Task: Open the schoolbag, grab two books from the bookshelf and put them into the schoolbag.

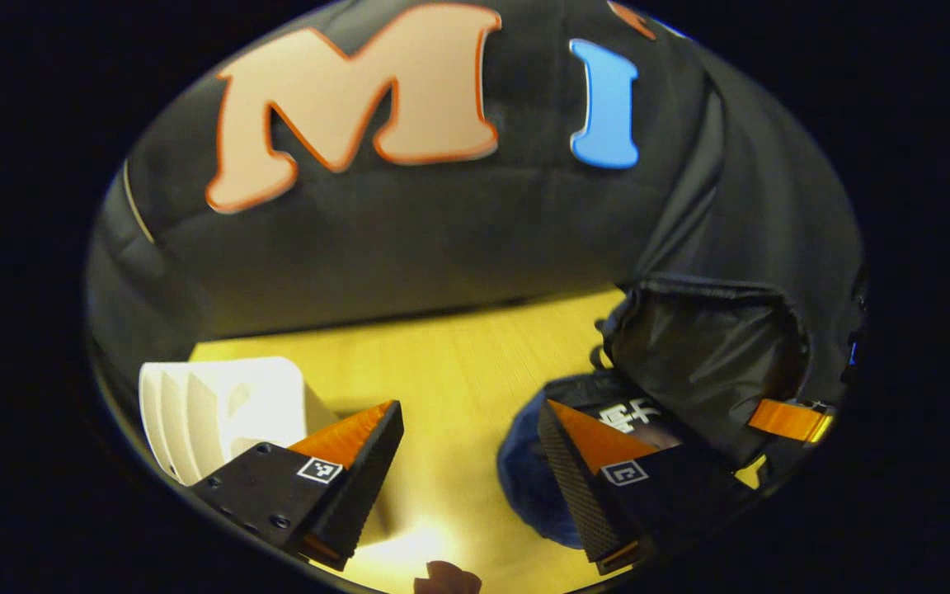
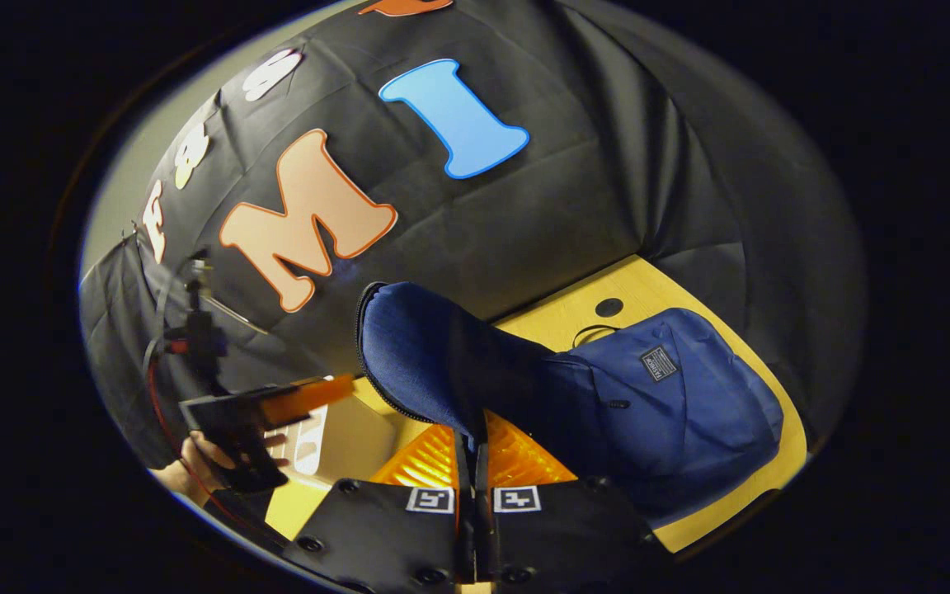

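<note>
Step in hand: opening the schoolbag (image 2: 673, 396), judged from the raised flap (image 2: 417, 355).
Right hand-held gripper (image 2: 472, 462): pressed together, pinching the flap's edge and holding it up.
Left hand-held gripper (image 1: 467, 462): fingers spread, nothing between them, over the yellow surface (image 1: 442, 355).
Schoolbag: lying on the surface; in the left gripper view its dark open mouth (image 1: 706, 346) sits at 3 o'clock.
Bookshelf (image 1: 219, 404): white, at 8 o'clock in the left gripper view.
Doing it well: keep the flap lifted high so the mouth stays wide; send the free left hand-held gripper to the bookshelf.
</note>
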Tool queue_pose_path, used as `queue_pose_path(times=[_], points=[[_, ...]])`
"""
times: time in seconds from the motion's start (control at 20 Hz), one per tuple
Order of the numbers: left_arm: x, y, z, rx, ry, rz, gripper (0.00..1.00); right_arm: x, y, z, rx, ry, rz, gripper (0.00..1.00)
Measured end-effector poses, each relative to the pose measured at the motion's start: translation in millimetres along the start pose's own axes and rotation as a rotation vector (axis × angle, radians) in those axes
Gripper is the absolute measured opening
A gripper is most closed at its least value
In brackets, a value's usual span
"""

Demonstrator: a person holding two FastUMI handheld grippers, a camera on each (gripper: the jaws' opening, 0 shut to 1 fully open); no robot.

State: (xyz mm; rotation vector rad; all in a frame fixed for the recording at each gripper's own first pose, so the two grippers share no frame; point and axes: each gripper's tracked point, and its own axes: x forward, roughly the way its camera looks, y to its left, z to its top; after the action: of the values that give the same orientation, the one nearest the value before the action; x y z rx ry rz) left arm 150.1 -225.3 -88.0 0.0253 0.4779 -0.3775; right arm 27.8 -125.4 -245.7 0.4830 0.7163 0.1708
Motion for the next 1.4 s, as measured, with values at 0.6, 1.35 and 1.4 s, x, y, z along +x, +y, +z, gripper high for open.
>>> queue_pose_path(times=[0.6,1.35,1.4], points=[[-151.9,102.1,85.4,-0.011,-0.442,0.167,0.95,10.0,25.9,-52.8,-0.153,0.121,-0.066,0.19],[-200.1,164.4,96.0,-0.061,-0.464,0.220,0.95,-22.1,138.0,38.2,-0.311,-0.138,-0.012,1.00],[-200.9,163.5,97.0,-0.075,-0.464,0.208,0.95,-26.3,148.9,48.8,-0.309,-0.167,0.003,1.00]])
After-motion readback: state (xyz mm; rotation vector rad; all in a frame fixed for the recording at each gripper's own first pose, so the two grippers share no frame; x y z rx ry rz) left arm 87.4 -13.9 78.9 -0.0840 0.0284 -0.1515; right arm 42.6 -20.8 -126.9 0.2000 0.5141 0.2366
